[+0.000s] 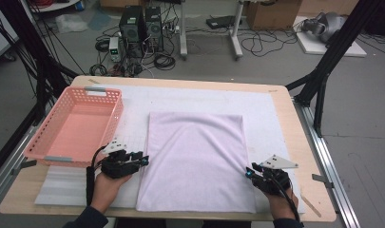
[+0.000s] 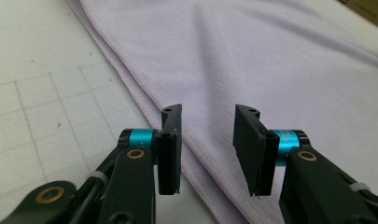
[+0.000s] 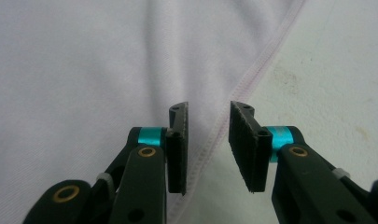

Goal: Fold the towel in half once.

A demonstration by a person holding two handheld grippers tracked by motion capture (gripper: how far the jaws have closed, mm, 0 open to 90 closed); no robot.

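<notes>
At opposite side hems of the flat pale lilac cloth [image 1: 196, 159], left gripper [image 1: 143, 160] and right gripper [image 1: 249, 172] stand spread, pinching nothing, seemingly placed for folding.

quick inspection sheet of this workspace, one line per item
surface: wooden table under a white mat, mat marked with a grid.
job's things: lilac cloth lies flat on the mat, folded, its layered hem showing in the left gripper view.
clutter: empty pink basket at the table's left; wooden stick near the right corner.
grippers: left gripper at the cloth's left edge, right gripper at its right edge; both open, jaws straddling the hem, nothing pinched.
cables: one trails from each gripper along the forearm; tangled leads on the floor.
surroundings: computer towers, cardboard box, black frame legs.
</notes>
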